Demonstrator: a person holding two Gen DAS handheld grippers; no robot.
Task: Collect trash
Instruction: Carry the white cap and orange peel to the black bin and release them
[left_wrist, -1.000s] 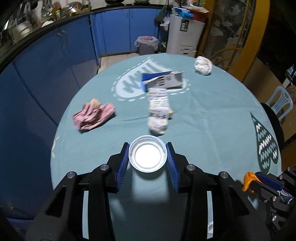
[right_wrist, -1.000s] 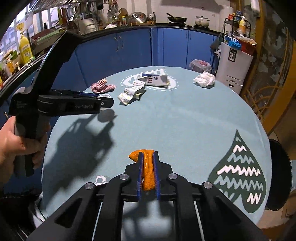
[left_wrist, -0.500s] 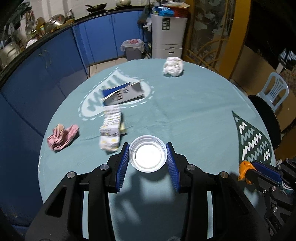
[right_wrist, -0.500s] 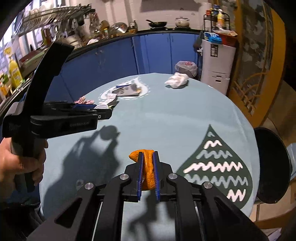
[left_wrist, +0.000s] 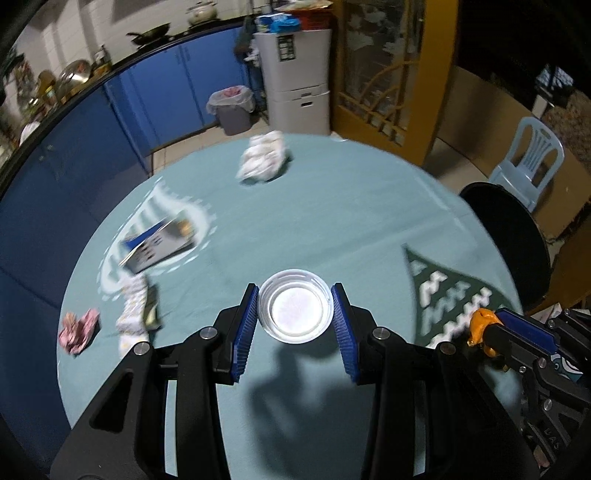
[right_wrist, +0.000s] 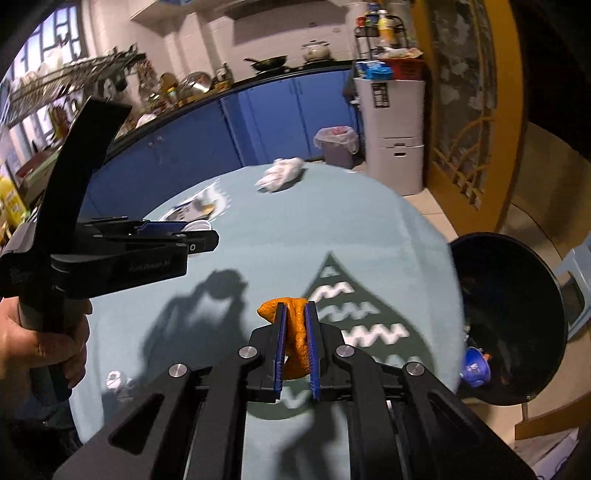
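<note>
My left gripper (left_wrist: 294, 311) is shut on a clear plastic cup (left_wrist: 294, 311), seen mouth-on, held above the round teal table (left_wrist: 332, 206). My right gripper (right_wrist: 295, 325) is shut on an orange peel (right_wrist: 295, 332) above the table's right side; it also shows in the left wrist view (left_wrist: 484, 325). A black trash bin (right_wrist: 517, 314) stands just right of the table, with a blue wrapper (right_wrist: 474, 367) inside. On the table lie a white crumpled tissue (left_wrist: 262, 162), a flat blue-grey carton (left_wrist: 159, 247), a white wrapper (left_wrist: 136, 314) and a pink crumpled wrapper (left_wrist: 77, 330).
A small white scrap (right_wrist: 114, 378) lies near the table's front edge. A grey bin with a liner (left_wrist: 232, 110), white drawers (left_wrist: 299, 85) and blue cabinets (left_wrist: 166, 96) stand behind. A light blue plastic chair (left_wrist: 532, 158) is at the right.
Both grippers have swung to the right with their loads. The table trash has shifted left in view and the black bin has come into the right wrist view.
</note>
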